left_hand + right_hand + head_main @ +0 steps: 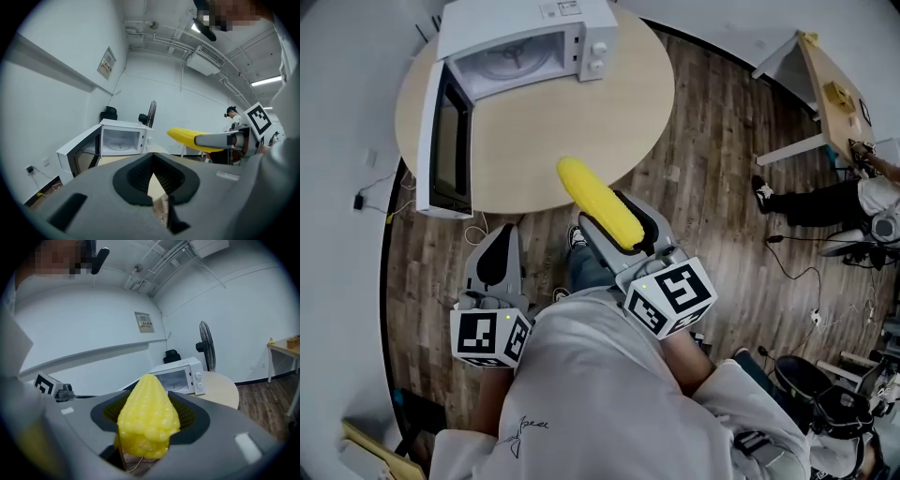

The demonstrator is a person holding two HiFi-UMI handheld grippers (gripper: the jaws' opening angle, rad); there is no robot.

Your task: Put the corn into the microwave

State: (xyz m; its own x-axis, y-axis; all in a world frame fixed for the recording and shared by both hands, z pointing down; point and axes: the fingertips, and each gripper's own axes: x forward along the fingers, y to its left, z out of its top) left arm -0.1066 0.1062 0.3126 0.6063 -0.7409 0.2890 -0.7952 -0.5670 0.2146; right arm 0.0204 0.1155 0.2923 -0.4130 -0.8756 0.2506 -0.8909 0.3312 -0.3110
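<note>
Yellow corn (147, 416) base: right gripper view

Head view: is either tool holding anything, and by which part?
The right tool grips the corn by its thicker rear half, with the tapered tip sticking out ahead. The left tool holds nothing.

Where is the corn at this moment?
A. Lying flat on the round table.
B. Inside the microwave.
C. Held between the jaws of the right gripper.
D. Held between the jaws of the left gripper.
C: the right gripper is closed on the corn, whose tip hangs over the edge of the table, outside the open microwave.
</note>
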